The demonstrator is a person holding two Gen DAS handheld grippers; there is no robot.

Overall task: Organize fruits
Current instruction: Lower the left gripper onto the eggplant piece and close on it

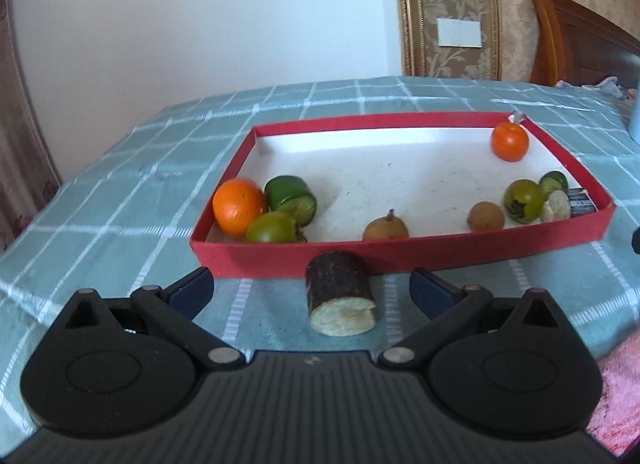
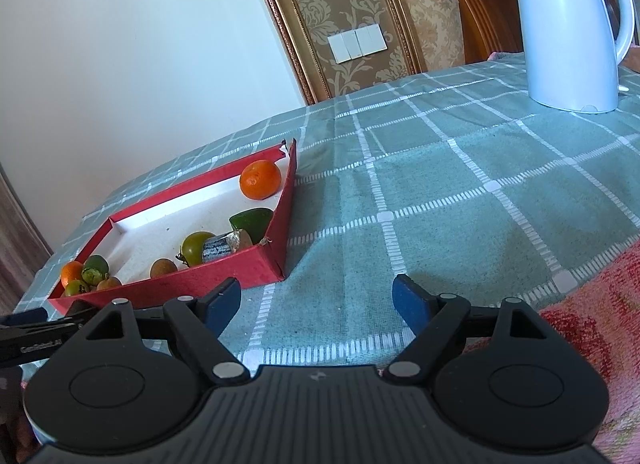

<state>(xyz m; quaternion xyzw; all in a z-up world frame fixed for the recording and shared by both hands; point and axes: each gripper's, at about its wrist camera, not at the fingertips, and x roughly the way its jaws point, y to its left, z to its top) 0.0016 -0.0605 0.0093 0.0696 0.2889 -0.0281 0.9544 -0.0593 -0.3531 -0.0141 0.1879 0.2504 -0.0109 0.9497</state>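
A dark-skinned cut stalk piece (image 1: 341,298) lies on the checked green cloth (image 1: 120,200) of the tabletop, just outside the near wall of the red tray (image 1: 400,254). Its long axis runs from the tray wall toward the camera; the pale cut face points at the camera and the far end touches or nearly touches the wall. It sits between the blue pads of the left tongs (image 1: 312,290), which stand wide apart and press on nothing.

Inside the tray, at the left near corner, a large orange (image 1: 238,206), a green cut piece (image 1: 291,198) and a green round fruit (image 1: 274,227) crowd together. A brown fruit with a stem (image 1: 386,227) is half hidden by the near wall. Toward the right end lie a small brown round fruit (image 1: 485,216), another green round fruit (image 1: 522,200), a pale peeled piece (image 1: 557,205), a small green piece (image 1: 554,183) and a dark cylinder (image 1: 581,202) whose markings are too small to read. A small orange (image 1: 509,141) rests in the far right corner.

The right tongs (image 2: 318,302) are released over bare cloth, right of the tray's corner. A white kettle (image 2: 568,24), cut off at the top, stands far back and carries the lettering "Midea". The black arm of the left tool at the lower left edge bears pale writing, partly blurred. A pink towel (image 2: 592,316) is cut off at the right edge.
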